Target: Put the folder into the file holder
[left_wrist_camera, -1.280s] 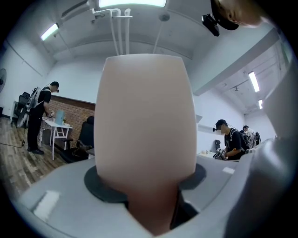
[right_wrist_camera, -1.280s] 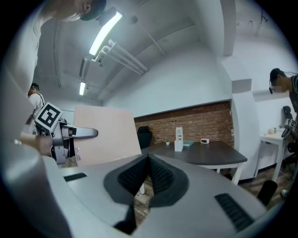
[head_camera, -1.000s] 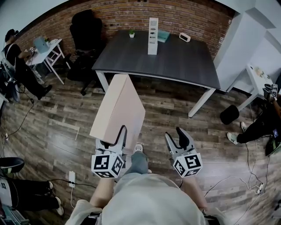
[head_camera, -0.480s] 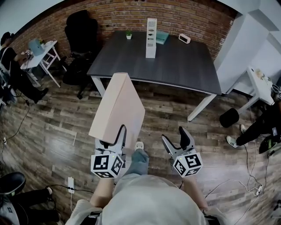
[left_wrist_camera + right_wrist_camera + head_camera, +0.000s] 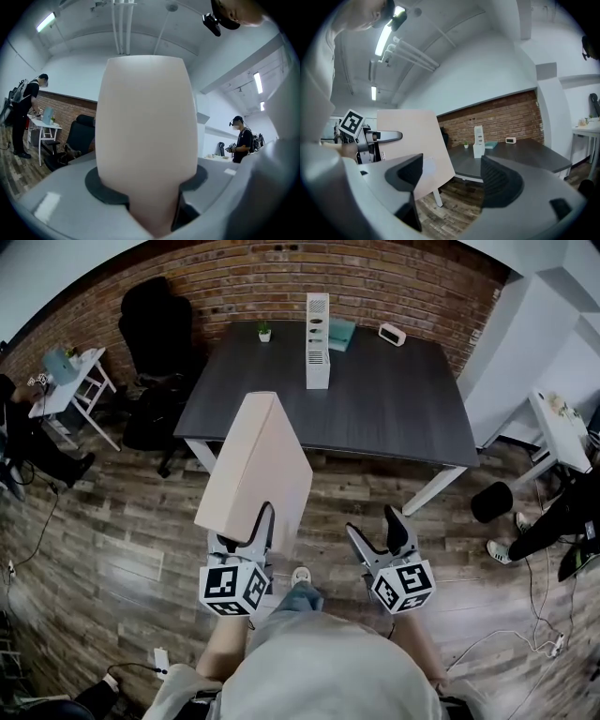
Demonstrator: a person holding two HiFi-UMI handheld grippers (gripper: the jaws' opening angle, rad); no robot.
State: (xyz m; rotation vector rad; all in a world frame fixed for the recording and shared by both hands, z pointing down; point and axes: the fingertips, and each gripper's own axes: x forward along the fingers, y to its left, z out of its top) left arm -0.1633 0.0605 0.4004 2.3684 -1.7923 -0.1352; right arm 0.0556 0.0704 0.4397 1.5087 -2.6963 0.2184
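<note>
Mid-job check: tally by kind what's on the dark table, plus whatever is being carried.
white file holder: 1
potted plant: 1
teal flat item: 1
small white device: 1
folder, carried: 1
Total: 5

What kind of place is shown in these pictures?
Probably an office or studio workroom. A large dark desk carries a white file holder, a black office chair stands beside it, and there is a brick wall behind.

We stand on a wood-plank floor (image 5: 122, 521) facing a red brick wall (image 5: 234, 277), with a dark worktop (image 5: 375, 399), a black office chair (image 5: 155, 324) and a small white side table (image 5: 80, 371).
</note>
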